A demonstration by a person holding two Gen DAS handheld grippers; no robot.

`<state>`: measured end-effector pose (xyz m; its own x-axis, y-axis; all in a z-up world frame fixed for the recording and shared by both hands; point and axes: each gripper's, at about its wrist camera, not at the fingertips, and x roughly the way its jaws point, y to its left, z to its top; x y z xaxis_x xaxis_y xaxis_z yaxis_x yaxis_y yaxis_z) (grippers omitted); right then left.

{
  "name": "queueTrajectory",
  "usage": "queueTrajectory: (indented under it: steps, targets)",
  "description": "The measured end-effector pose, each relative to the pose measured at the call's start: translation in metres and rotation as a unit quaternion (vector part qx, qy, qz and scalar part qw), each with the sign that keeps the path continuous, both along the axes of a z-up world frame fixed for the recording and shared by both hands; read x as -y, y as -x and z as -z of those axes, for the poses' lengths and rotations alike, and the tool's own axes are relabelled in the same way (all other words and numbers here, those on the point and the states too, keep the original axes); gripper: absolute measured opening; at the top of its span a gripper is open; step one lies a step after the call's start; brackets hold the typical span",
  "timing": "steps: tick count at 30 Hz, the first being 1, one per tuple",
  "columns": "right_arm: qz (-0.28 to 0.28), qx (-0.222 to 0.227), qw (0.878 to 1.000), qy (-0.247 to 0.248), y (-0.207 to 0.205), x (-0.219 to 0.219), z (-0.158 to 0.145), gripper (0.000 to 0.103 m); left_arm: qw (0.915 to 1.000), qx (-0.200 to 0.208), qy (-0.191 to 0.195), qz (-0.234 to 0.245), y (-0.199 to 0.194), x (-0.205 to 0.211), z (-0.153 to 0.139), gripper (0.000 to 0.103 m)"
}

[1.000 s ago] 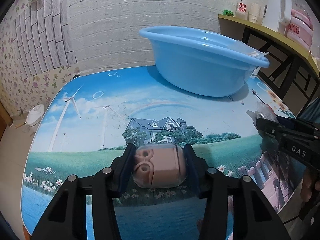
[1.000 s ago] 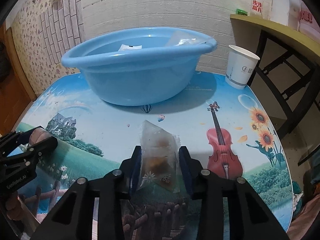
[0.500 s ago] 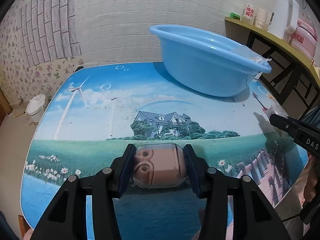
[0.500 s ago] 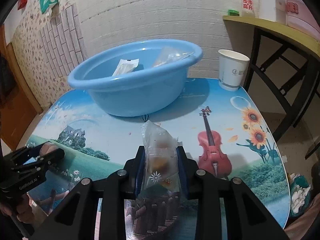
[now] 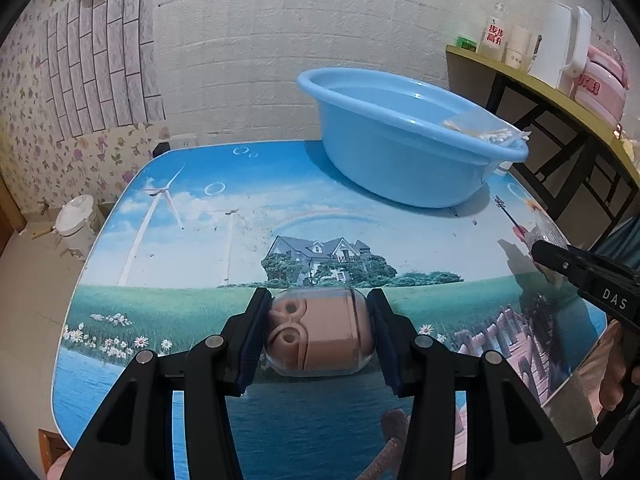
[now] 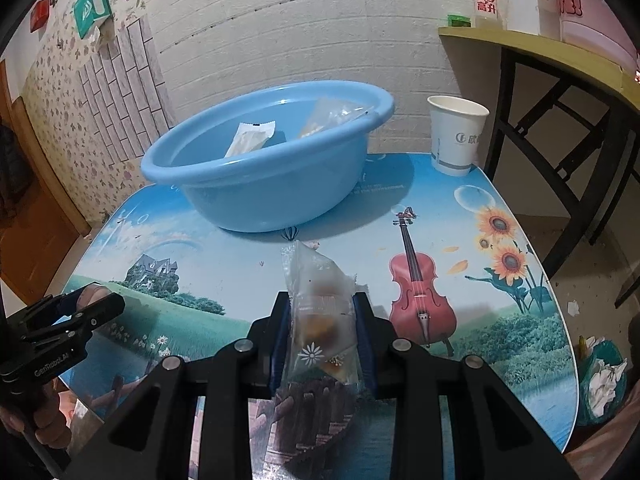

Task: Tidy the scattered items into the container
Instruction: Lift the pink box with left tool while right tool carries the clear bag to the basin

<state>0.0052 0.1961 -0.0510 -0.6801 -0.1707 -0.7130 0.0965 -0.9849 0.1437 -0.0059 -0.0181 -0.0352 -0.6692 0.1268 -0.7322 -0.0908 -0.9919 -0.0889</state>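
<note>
Both tools pinch items (left [image 5: 318, 334] capsule [image 5: 320, 330], right [image 6: 322, 338] snack packet [image 6: 320, 320]) over scenic-printed table [image 6: 460, 208] by white-brick wall [image 6: 300, 20].

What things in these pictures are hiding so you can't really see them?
- Bottom of the blue basin: left wrist view, hidden by its own near wall.
- Lower end of the snack packet: right wrist view, covered by the right gripper.
- Back of the capsule toy: left wrist view, faces away; the left gripper covers its ends.
- Paper cup logo: right wrist view, curves out of sight.
</note>
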Motion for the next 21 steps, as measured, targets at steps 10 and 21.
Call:
queueTrajectory:
  steps: [10, 21]
  targets:
    - [0.002, -0.014, 1.0, 0.007, -0.005, -0.003, -0.009, 0.031, 0.9999, -0.014, -0.005, 0.001, -0.007, -0.002, -0.011, 0.047]
    - [0.003, -0.03, 1.0, 0.009, -0.012, -0.003, -0.028, 0.031, 0.9995, -0.029, -0.015, -0.004, -0.012, 0.001, -0.029, 0.047]
